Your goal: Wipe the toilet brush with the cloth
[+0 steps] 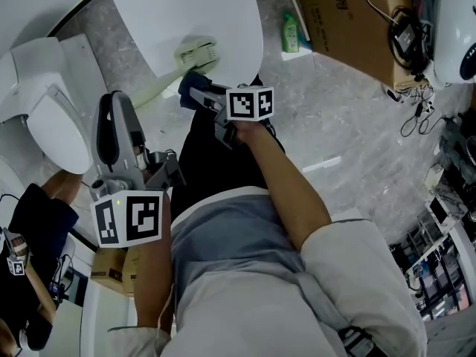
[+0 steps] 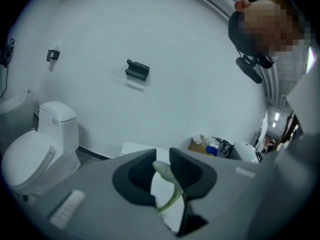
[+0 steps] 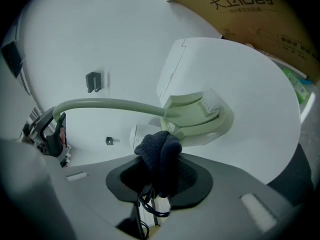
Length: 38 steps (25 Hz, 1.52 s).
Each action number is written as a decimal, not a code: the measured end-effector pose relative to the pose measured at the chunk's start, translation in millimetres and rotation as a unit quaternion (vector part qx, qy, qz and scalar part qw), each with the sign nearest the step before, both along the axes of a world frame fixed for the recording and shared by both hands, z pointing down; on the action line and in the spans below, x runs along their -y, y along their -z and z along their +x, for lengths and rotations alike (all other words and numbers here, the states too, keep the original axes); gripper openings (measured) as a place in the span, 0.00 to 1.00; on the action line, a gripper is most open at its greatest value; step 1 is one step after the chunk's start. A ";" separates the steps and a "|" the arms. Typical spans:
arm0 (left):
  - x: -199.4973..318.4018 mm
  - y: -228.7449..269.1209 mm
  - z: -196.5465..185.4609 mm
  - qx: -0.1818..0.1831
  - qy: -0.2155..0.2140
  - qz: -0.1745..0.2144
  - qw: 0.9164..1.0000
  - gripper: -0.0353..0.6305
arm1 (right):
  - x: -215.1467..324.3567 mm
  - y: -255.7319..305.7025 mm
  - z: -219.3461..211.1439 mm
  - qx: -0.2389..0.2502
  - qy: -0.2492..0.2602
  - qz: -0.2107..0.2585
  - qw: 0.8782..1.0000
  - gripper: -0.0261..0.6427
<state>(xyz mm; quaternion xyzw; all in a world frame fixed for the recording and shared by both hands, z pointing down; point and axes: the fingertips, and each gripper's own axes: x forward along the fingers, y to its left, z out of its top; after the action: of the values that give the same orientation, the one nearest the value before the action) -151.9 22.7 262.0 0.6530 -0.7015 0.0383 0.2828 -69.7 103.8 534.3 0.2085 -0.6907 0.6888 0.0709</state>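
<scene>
The toilet brush is pale green, with a long curved handle [image 3: 105, 104] and a flat head with white bristles [image 3: 197, 111]. In the head view the brush [image 1: 195, 53] lies across a white round surface. My left gripper [image 1: 123, 114] is shut on the handle's end [image 2: 165, 176]. My right gripper [image 3: 159, 176] is shut on a bunched dark blue cloth [image 3: 159, 154]. The cloth [image 1: 190, 85] sits just below the brush head, touching or nearly touching the neck where handle meets head.
A white toilet [image 1: 44, 103] stands at the left. The white round surface [image 1: 216, 6] lies ahead. At the back right are a cardboard box [image 1: 349, 13], a green bottle [image 1: 290, 34], cables and a white appliance [image 1: 454, 28]. The floor is grey marble.
</scene>
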 end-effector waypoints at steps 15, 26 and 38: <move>2.8 -0.2 3.0 0.008 0.004 -0.002 1.000 0.05 | 9.0 -11.5 36.8 -0.042 0.040 0.021 0.998 0.19; 9.8 -0.3 -2.4 0.008 0.012 -0.003 1.000 0.05 | 18.0 -16.6 46.7 -0.080 0.085 0.050 0.992 0.19; 15.6 -2.6 -6.4 0.006 0.019 -0.004 1.000 0.05 | 22.3 -21.2 49.0 -0.132 0.190 0.103 0.967 0.19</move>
<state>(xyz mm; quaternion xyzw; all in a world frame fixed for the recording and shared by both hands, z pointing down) -158.3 7.1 264.5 0.6384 -0.7152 0.0391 0.2818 -20.7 81.6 555.5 0.1688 -0.7696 0.5538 0.2693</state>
